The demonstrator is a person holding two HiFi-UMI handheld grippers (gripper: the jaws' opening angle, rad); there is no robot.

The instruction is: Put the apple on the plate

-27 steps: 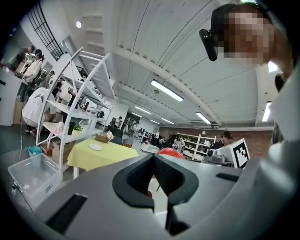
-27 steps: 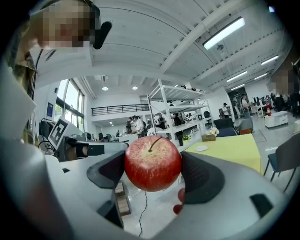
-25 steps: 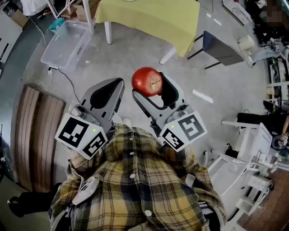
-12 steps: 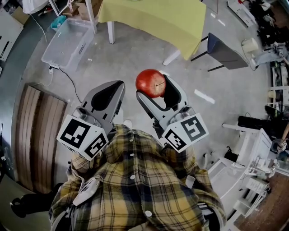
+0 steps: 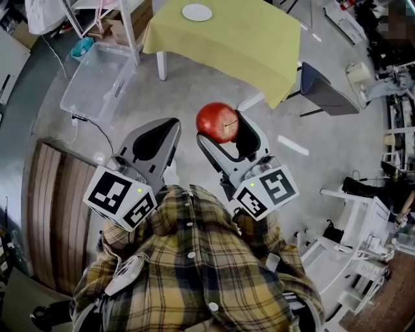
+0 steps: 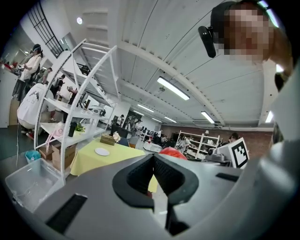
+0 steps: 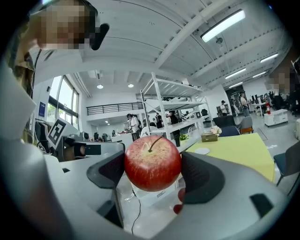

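Observation:
A red apple [image 5: 218, 122] with a short stem is clamped between the jaws of my right gripper [image 5: 220, 133], held at chest height above the floor. The right gripper view has the same apple [image 7: 152, 162] pressed between the two dark pads. My left gripper [image 5: 170, 133] is beside it, shut, with nothing between its jaws [image 6: 153, 176]. A small white plate [image 5: 196, 12] lies on the yellow-green table [image 5: 246, 39] far ahead; the plate [image 6: 101, 151] is small in the left gripper view, and the plate [image 7: 202, 151] also shows in the right gripper view.
A clear plastic bin [image 5: 97, 65] stands on the floor at the left of the table, beside a white shelf rack [image 6: 70, 108]. A dark chair [image 5: 321, 81] sits at the table's right. White equipment [image 5: 353, 227] crowds the right side. A wooden panel [image 5: 48, 194] lies at the left.
The view has moved forward towards the yellow-green table, so the plate on it has come into sight. Both grippers keep their pose, and the apple stays held.

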